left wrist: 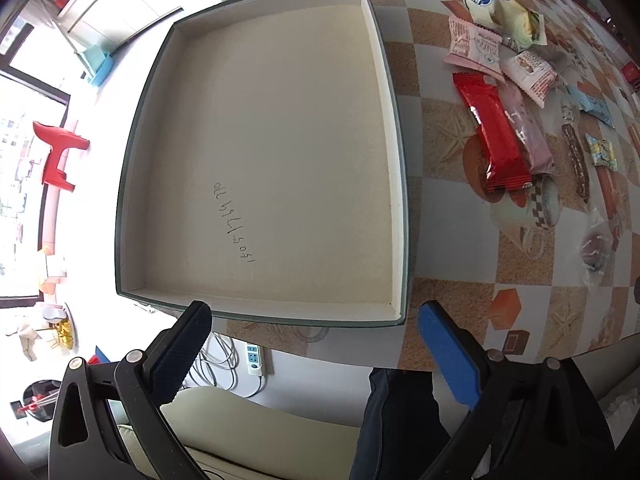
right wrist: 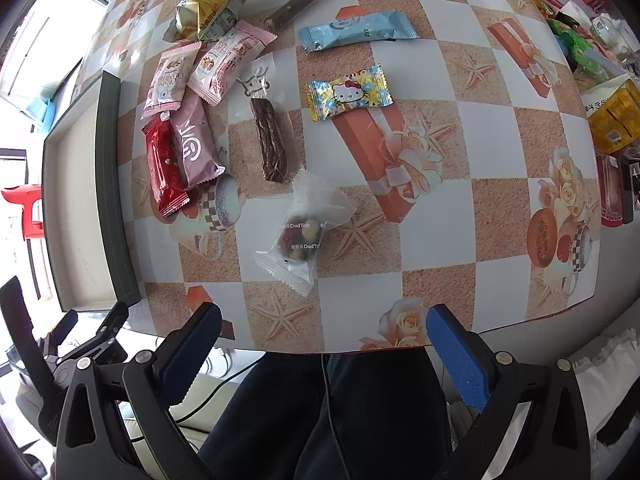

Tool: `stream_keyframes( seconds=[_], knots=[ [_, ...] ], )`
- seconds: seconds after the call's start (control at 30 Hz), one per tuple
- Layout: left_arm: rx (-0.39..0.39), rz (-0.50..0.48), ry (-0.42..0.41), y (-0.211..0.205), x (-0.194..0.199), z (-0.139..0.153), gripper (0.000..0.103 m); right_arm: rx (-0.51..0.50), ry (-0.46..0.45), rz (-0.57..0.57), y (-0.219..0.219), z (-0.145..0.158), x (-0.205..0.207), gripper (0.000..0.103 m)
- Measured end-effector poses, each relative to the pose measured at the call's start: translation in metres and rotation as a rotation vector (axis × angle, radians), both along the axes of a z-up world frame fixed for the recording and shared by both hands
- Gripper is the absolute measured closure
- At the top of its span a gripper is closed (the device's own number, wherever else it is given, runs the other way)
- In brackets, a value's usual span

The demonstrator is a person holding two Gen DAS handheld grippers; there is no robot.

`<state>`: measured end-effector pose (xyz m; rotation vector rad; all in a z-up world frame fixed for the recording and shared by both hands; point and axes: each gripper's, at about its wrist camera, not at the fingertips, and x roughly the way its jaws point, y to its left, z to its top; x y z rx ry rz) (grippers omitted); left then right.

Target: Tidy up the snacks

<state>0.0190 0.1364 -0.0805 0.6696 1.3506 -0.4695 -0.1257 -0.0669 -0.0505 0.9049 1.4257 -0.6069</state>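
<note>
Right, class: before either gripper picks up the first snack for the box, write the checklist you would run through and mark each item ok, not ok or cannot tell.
1. Box has room: ok, nothing lies inside it.
2. Left gripper open and free: ok, jaws apart, nothing between them.
3. Right gripper open and free: ok, same.
4. Nearest snack is clear to grasp: ok, the clear packet lies alone on the table.
5. Red packet free to lift: not ok, the pink packet lies tight beside it, perhaps overlapping.
6. Box fully on the table: cannot tell; in the left view its left side seems to overhang.
</note>
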Motion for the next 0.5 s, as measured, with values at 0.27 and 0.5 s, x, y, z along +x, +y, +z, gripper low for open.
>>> stream_keyframes(
  seconds=[0.27,0.5],
  knots=[
    [0.007,-0.025,-0.027,-0.012,0.002,0.024,0.0,0.001,-0.001,0.011,0.0,0.0,0.001,0.0],
    [0.008,-0.023,-0.042,-0.009,0.001,0.024,0.0,0.008,0.0,0.009,-0.002,-0.001,-0.001,0.0]
  ],
)
